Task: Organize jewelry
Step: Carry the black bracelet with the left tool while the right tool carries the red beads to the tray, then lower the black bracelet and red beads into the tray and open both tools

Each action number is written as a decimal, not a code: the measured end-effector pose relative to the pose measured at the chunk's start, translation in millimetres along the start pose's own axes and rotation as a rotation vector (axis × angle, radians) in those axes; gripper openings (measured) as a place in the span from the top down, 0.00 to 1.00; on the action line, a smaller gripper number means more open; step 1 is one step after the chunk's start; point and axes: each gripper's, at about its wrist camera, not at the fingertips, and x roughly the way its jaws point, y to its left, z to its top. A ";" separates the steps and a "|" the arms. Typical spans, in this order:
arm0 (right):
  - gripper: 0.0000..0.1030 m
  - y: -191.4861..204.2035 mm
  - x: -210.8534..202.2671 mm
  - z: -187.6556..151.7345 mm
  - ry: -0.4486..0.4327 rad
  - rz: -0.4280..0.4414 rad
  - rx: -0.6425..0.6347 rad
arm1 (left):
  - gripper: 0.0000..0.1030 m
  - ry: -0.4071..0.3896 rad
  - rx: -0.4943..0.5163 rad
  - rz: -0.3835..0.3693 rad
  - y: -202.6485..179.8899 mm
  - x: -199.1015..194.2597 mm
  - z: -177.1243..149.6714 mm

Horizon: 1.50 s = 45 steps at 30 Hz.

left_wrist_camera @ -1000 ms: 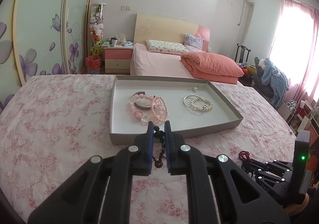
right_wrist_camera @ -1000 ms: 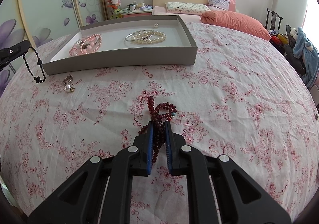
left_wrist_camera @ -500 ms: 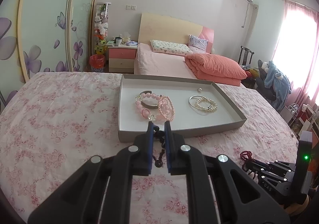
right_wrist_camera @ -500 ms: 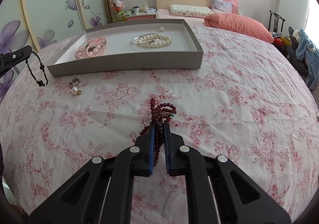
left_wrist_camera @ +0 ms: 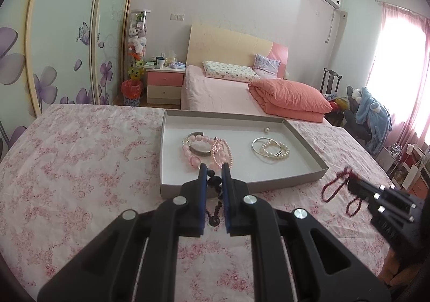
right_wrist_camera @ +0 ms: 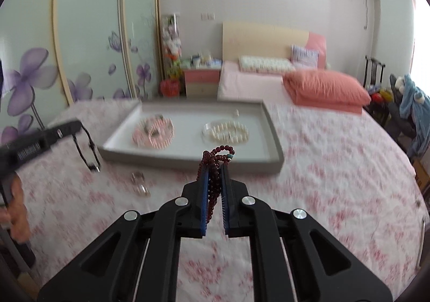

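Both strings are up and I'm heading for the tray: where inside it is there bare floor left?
In the tray, the near right corner, in front of the pearl bracelet and bangle, is bare, and so is the far strip along the back wall, apart from a loose pearl. The left middle is crowded with pink bracelets.

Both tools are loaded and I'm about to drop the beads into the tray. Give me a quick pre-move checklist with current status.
1. Right tool shut on dark red bead strand: ok.
2. Left tool shut on black bead bracelet: ok.
3. Red strand clear of the floral bedspread: ok, it hangs free in the left wrist view.
4. Bare floor in grey cardboard tray: ok, near front right corner.
5. Pink bracelets and pearl bracelet away from that corner: ok.
6. Small loose jewelry on bedspread: not ok, outside the tray.
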 end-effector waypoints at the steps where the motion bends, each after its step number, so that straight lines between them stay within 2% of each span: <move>1: 0.91 1.3 -3.0 5.3 -0.020 0.001 -0.002 | 0.89 -0.004 0.000 -0.001 -0.7 -1.2 1.2; 9: 0.91 8.2 -18.8 33.0 -0.141 0.001 -0.016 | 0.89 -0.035 0.011 -0.002 -9.5 -8.9 10.7; 15: 0.91 10.7 -25.4 43.1 -0.195 0.000 -0.024 | 0.89 -0.056 0.031 0.002 -15.4 -13.4 14.9; 36: 0.91 -2.9 -14.8 70.5 -0.265 0.013 0.027 | 0.89 -0.080 0.059 0.003 -24.5 -0.6 41.4; 45: 0.91 -8.3 17.4 82.0 -0.251 0.022 0.045 | 0.89 -0.072 0.078 0.018 -30.5 29.1 55.3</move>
